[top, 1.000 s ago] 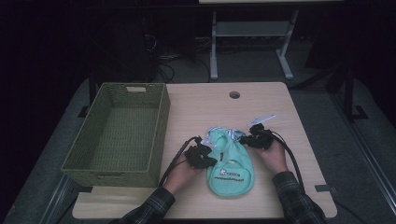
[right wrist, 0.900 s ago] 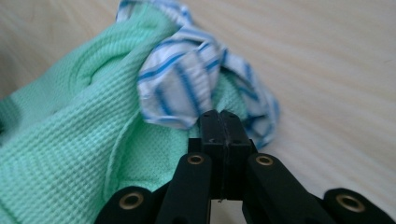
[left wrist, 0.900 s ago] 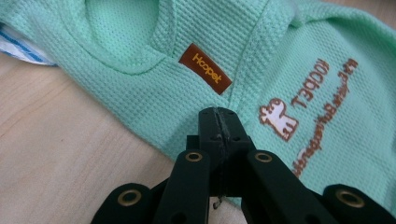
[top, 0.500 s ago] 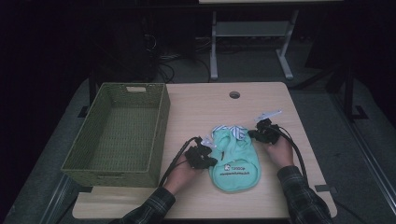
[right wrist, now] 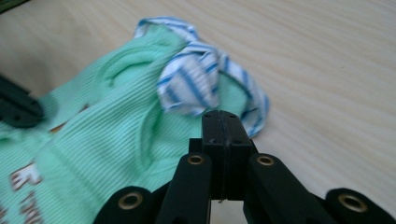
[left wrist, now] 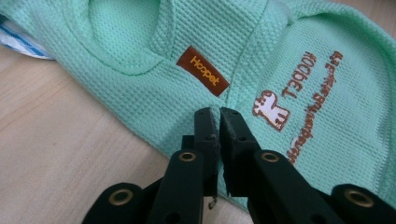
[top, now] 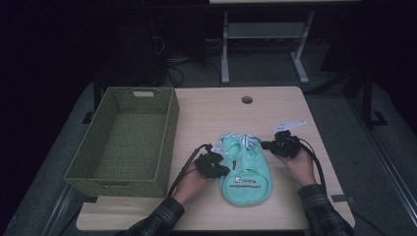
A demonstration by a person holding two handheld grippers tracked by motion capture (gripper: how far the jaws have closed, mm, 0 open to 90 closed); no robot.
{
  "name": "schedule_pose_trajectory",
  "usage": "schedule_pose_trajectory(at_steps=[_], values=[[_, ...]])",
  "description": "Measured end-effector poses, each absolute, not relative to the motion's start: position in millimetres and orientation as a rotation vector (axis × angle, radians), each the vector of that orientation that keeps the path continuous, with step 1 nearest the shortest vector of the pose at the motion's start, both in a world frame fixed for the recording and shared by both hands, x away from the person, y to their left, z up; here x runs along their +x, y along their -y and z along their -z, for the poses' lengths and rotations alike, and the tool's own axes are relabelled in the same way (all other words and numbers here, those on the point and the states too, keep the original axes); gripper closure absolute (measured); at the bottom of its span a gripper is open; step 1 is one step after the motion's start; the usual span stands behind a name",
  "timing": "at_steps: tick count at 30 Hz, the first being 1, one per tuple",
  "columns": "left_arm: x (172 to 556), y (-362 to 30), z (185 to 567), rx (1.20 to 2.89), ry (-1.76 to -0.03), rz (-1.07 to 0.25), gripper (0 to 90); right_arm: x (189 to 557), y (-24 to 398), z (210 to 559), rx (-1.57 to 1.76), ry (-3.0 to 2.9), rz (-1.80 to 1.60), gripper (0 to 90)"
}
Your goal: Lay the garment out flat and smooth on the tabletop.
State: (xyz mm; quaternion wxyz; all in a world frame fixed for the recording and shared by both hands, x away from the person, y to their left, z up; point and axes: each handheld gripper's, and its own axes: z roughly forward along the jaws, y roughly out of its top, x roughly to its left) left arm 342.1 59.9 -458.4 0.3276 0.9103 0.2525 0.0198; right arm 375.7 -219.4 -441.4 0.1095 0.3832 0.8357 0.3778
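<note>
Here, from the high view, a green garment (top: 246, 169) lies flat on the table (top: 211, 113), right of the basket (top: 125, 140); the left gripper (top: 220, 169) sits at its left edge, the right gripper (top: 269, 145) at its upper right.

In the left gripper view the jaws have just been parting slightly, a narrow gap showing, tips over the cloth beside a brown label (left wrist: 202, 70).

In the right gripper view the jaws are pressed together, empty, just short of the striped collar (right wrist: 196, 84).

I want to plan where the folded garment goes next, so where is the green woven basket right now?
In the high view, the green woven basket sits on the left part of the light wooden table, left of the mint-green knit pet shirt.
</note>
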Motion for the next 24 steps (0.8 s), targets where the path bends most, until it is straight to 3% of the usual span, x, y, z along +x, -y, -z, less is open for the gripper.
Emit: schedule_pose_trajectory(at_steps=[5,15,24], values=[[343.9,-61.5,456.1,2.388,-0.671,-0.079,79.3,358.8,218.3,442.7,1.097,-2.479,-1.140,89.9],[344.5,-61.8,456.7,2.405,-0.679,-0.109,80.0,335.5,214.2,456.2,1.083,-2.562,-1.102,89.9],[331.6,-52.5,457.2,2.398,-0.646,-0.053,81.7,325.5,204.9,450.1,1.036,-2.562,-1.126,90.0]])
